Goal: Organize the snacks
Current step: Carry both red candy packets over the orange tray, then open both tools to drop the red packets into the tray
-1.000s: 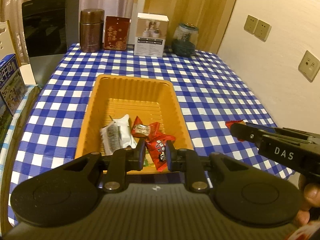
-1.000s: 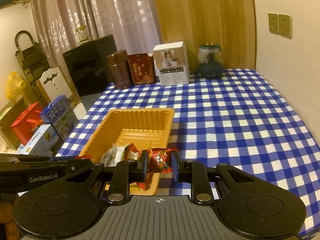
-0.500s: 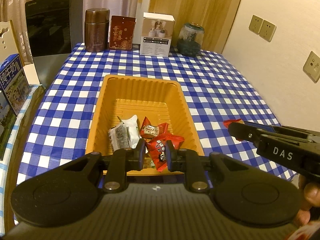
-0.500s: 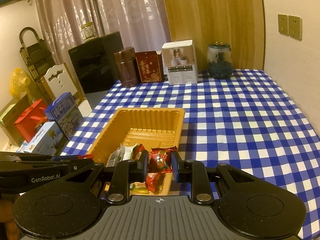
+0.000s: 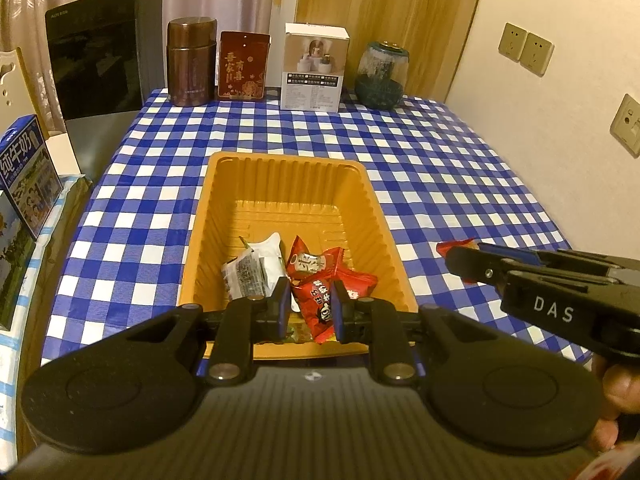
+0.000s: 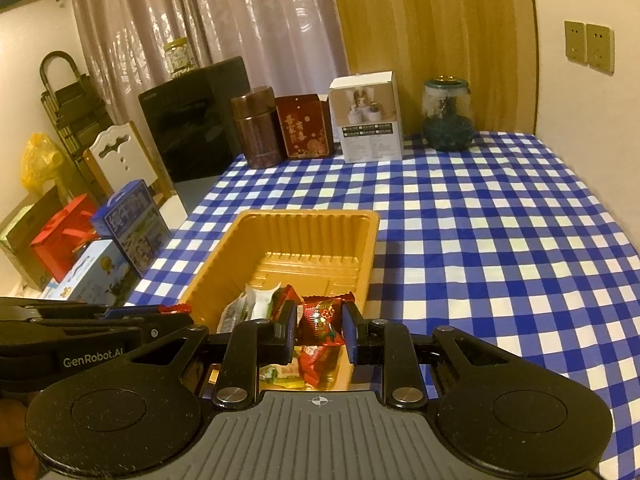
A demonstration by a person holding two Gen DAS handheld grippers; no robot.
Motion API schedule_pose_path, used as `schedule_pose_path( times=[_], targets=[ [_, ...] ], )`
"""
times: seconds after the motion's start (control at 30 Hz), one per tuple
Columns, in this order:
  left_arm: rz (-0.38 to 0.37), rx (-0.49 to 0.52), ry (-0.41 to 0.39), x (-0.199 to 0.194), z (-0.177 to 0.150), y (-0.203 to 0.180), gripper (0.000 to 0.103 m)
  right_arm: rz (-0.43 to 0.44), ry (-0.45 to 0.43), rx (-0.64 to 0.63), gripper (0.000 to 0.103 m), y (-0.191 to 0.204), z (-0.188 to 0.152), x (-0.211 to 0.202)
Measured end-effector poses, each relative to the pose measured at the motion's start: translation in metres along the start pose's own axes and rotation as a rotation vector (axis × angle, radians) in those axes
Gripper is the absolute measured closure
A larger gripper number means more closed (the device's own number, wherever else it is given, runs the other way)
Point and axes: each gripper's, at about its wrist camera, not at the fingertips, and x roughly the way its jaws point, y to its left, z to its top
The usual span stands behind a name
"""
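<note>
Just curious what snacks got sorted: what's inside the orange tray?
The tray holds a white packet and red packets at its near end; the far half looks bare. The left gripper covers the nearest strip, so anything there is hidden.

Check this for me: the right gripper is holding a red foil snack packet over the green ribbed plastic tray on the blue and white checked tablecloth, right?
Not quite. The ribbed plastic tray is orange, not green, as the right wrist view shows. The rest holds: the right gripper holds the red foil snack packet over the tray's near end, on the blue and white checked tablecloth.
</note>
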Motion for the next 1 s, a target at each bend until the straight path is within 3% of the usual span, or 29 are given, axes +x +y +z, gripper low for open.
schedule_pose_path(
  times=[1.0],
  targets=[
    [-0.006,0.012,0.042,0.062,0.035,0.032,0.085,0.023,0.051,0.031,0.079,-0.003,0.022,0.075]
  ],
)
